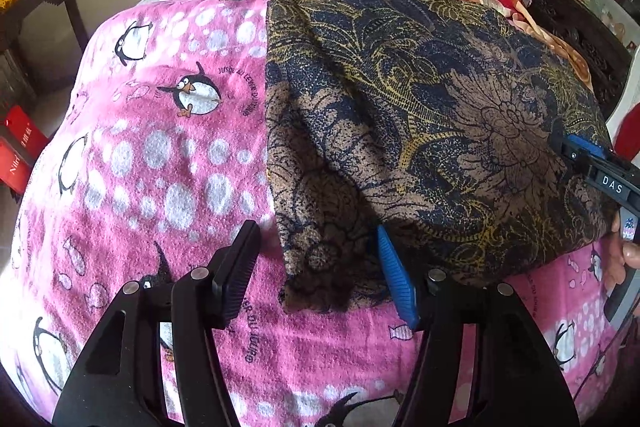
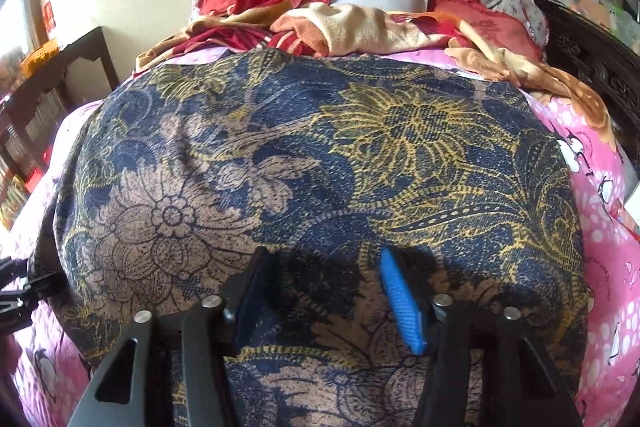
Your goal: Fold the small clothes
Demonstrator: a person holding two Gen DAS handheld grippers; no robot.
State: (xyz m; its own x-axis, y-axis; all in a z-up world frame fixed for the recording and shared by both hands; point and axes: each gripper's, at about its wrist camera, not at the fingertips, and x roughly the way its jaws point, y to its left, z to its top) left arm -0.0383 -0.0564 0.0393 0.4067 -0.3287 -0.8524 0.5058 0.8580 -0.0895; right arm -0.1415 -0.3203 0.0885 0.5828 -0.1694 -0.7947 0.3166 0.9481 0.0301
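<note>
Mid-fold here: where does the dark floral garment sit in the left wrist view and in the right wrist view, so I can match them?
Left wrist: the dark floral garment fills the centre and right; its near corner lies between the open left gripper fingers.
Right wrist: the garment fills most of the frame, under the open right gripper.
Shared landmark: the pink penguin blanket underneath.

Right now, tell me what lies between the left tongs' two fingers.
The near-left corner of the dark blue-and-brown floral cloth lies between the open left tongs, on the pink penguin-print blanket; the left wrist view shows it.
</note>
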